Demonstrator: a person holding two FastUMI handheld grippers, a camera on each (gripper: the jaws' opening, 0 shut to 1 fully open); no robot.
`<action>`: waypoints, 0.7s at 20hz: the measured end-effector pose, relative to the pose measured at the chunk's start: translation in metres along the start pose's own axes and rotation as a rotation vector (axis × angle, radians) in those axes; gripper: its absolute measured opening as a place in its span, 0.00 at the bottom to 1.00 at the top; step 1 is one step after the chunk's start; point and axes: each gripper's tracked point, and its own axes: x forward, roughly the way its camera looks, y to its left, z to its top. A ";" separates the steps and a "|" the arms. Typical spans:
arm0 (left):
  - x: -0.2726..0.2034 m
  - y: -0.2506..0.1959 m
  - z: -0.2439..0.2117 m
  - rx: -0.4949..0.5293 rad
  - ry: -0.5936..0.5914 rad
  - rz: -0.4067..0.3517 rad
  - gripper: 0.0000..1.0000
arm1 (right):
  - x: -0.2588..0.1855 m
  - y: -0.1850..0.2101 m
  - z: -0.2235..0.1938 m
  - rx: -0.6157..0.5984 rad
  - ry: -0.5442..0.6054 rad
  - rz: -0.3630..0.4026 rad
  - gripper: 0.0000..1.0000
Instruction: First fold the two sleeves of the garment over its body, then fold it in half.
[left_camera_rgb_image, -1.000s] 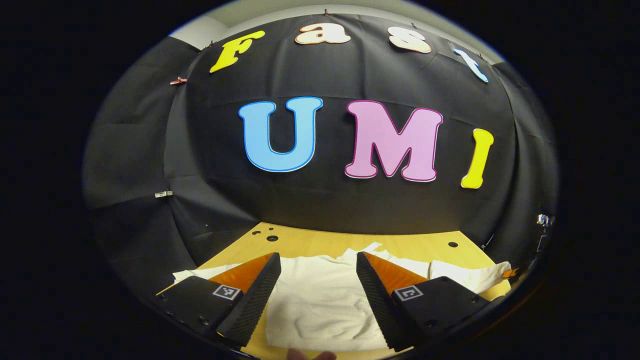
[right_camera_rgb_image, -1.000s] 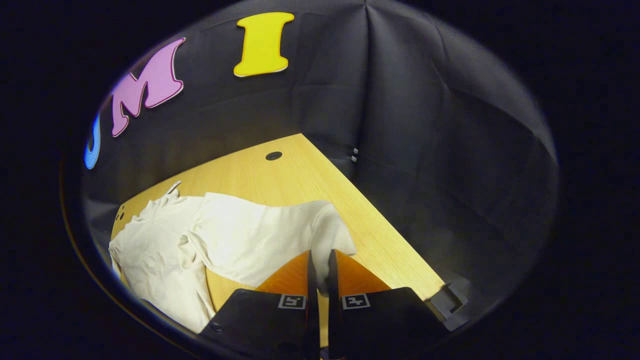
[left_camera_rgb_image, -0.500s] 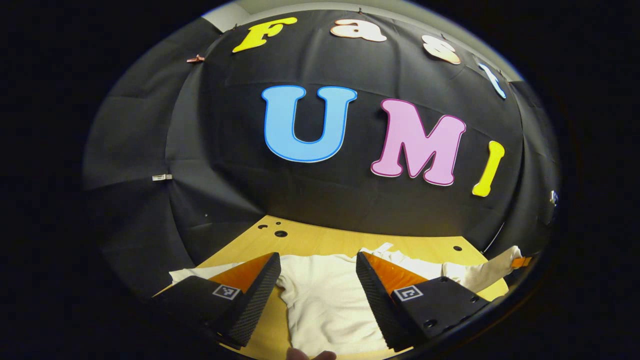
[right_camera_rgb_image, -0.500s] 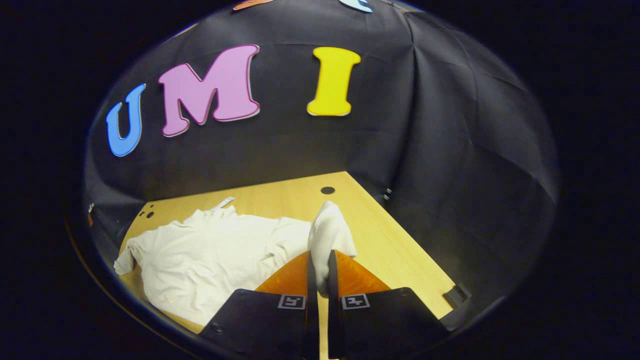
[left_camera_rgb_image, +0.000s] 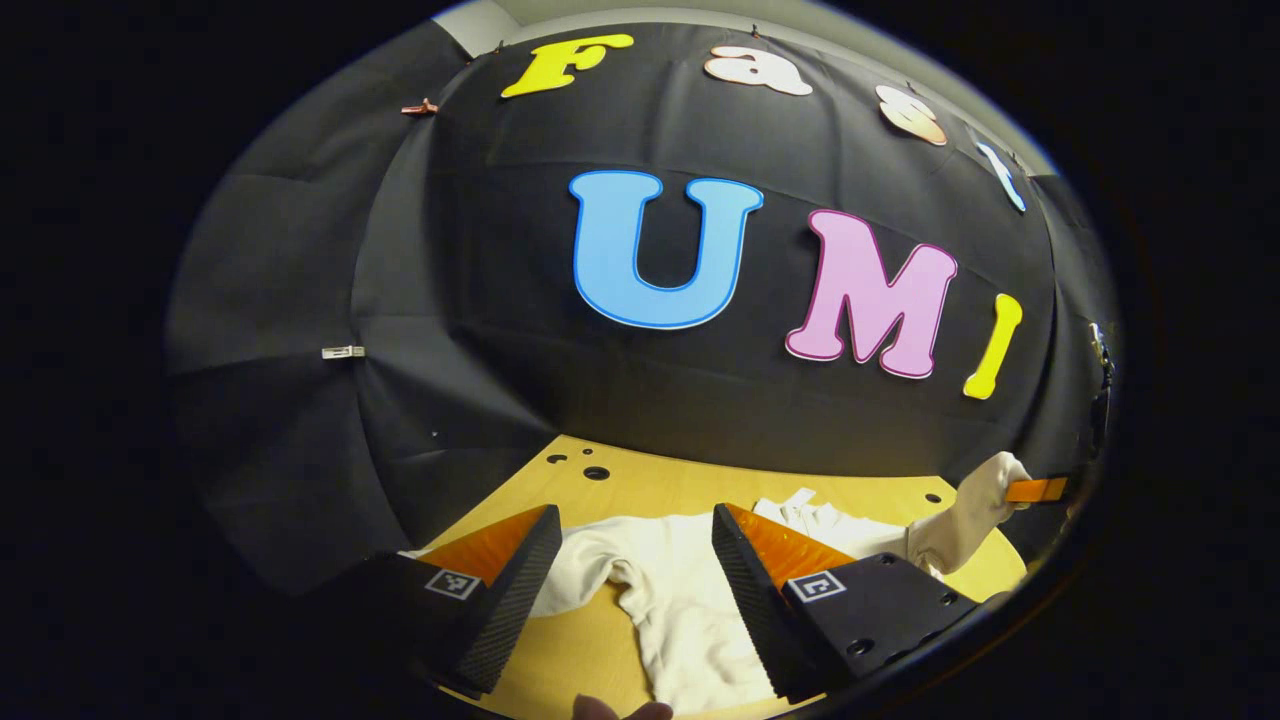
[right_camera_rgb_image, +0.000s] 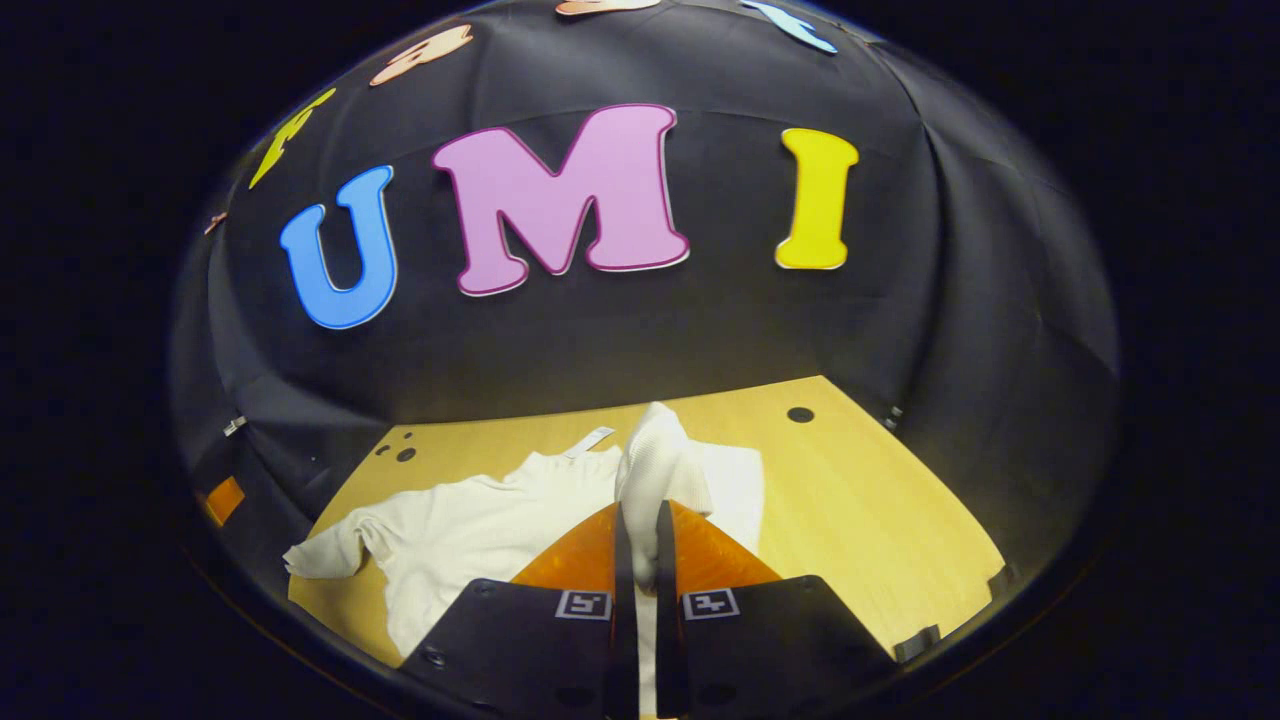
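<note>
Table: right claw pinching sleeve, carried further inward; left claw agape.

Garment lies on table, before the wall.

A light wooden table with a few small round dark holes near its far edge carries a white long-sleeved garment, spread rumpled across it, one sleeve raised off the wood

Soft matt cloth garment, seemingly fine-ribbed, on a smooth light wood table.
</note>
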 end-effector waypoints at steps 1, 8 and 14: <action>0.000 0.008 -0.001 0.003 0.003 0.008 0.95 | 0.006 0.016 -0.001 0.000 0.004 0.026 0.11; 0.001 0.068 -0.016 -0.013 0.034 0.086 0.95 | 0.049 0.106 -0.049 -0.065 0.103 0.147 0.11; 0.001 0.112 -0.035 -0.046 0.085 0.153 0.95 | 0.084 0.154 -0.118 -0.132 0.255 0.192 0.11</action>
